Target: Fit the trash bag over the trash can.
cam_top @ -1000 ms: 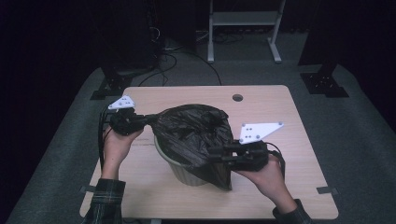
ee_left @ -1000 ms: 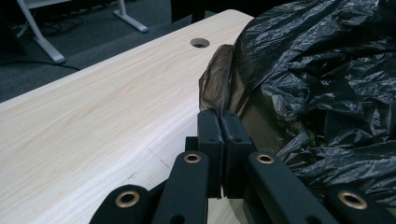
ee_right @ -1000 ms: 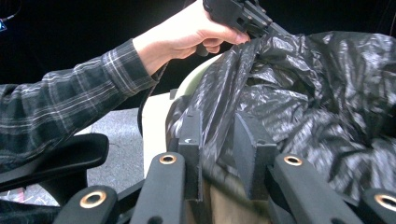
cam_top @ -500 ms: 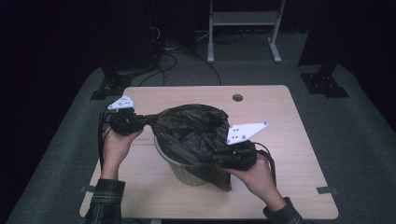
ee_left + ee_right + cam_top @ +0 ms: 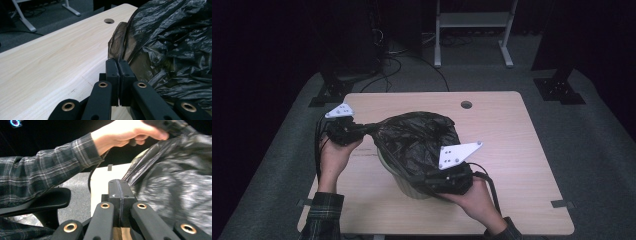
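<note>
Where the high view starts, at the table's near edge:
Right gripper (image 5: 414,179): jaws just closed, pads pressed together against the black bag (image 5: 419,140) at the near rim; whether film is pinched, I cannot tell.
Bin (image 5: 404,185): pale, mid-table, the bag draped over its mouth.
Left gripper (image 5: 362,129): clenched on the bag's stretched left corner.
Table (image 5: 512,135): light wood, cable hole (image 5: 466,105) near the far edge.

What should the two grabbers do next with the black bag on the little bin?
Probably pull the bag's edge outward and down over the bin rim. The left gripper is shut on the black bag at its left edge, and the right gripper has just closed, seemingly on the near edge, though blur hides the contact. The bag sits bunched on top, not yet spread around the rim.
</note>
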`<control>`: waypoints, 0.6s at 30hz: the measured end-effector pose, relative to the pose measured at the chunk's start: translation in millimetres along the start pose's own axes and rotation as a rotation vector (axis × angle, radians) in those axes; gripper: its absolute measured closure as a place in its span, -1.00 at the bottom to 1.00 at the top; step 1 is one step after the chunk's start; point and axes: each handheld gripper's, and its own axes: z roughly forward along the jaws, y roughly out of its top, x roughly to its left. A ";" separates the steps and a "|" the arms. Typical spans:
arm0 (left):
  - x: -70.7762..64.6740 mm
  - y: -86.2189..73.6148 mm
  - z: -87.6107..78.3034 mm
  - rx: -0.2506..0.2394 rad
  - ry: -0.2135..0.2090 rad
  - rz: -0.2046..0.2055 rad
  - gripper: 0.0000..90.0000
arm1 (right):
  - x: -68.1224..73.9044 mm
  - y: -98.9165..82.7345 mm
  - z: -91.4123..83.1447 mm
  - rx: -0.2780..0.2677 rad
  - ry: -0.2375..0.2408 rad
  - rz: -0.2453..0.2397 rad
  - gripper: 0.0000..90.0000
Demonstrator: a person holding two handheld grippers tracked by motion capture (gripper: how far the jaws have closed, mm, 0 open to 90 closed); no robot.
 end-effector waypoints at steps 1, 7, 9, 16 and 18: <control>0.4 -1.5 0.9 0.000 -0.001 -0.004 0.97 | 1.5 -0.8 4.5 0.007 0.007 -0.001 1.00; 2.5 -7.9 6.7 0.022 0.004 -0.011 0.97 | 9.9 -11.1 32.9 0.048 0.026 -0.025 1.00; 4.2 -10.4 9.1 0.031 0.007 -0.017 0.97 | 11.5 -16.7 43.1 0.067 0.039 -0.026 1.00; 8.4 -20.3 16.1 0.057 0.012 -0.034 0.97 | 19.9 -36.2 70.7 0.137 0.084 -0.029 0.97; 8.6 -20.2 15.8 0.057 0.014 -0.035 0.97 | 24.6 -32.2 65.0 0.120 0.091 -0.042 0.79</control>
